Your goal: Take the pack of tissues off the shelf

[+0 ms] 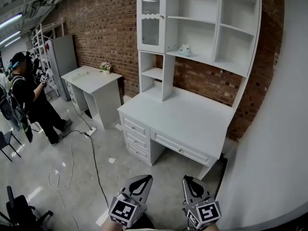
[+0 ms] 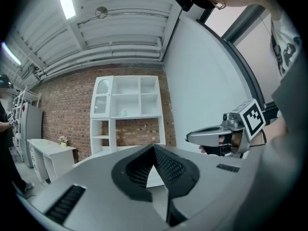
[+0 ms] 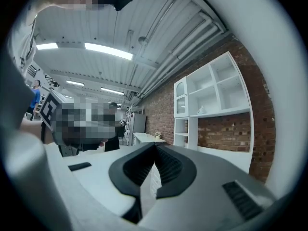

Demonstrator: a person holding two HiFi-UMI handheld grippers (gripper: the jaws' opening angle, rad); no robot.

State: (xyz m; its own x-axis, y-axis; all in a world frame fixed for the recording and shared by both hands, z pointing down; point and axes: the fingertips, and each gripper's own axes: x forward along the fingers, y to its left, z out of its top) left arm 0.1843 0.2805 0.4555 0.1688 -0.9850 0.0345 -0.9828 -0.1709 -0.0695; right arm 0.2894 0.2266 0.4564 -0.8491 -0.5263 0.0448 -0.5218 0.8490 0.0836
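Note:
The pack of tissues (image 1: 185, 49) is a small pale-blue bundle on the middle shelf of the white hutch (image 1: 192, 59) above the white desk (image 1: 187, 117). It also shows far off in the left gripper view (image 2: 123, 113) and the right gripper view (image 3: 201, 109). Both grippers are held low at the bottom of the head view, well short of the desk. My left gripper (image 1: 139, 179) (image 2: 154, 147) is shut with nothing in it. My right gripper (image 1: 189, 181) (image 3: 155, 146) is shut too and holds nothing; its jaws show from the side in the left gripper view (image 2: 192, 137).
A second white desk (image 1: 94, 78) with a small flower pot (image 1: 105, 67) stands at the left along the brick wall. A person (image 1: 26, 95) stands far left. A cable (image 1: 72, 153) trails over the grey floor. A white wall (image 1: 279, 129) closes the right side.

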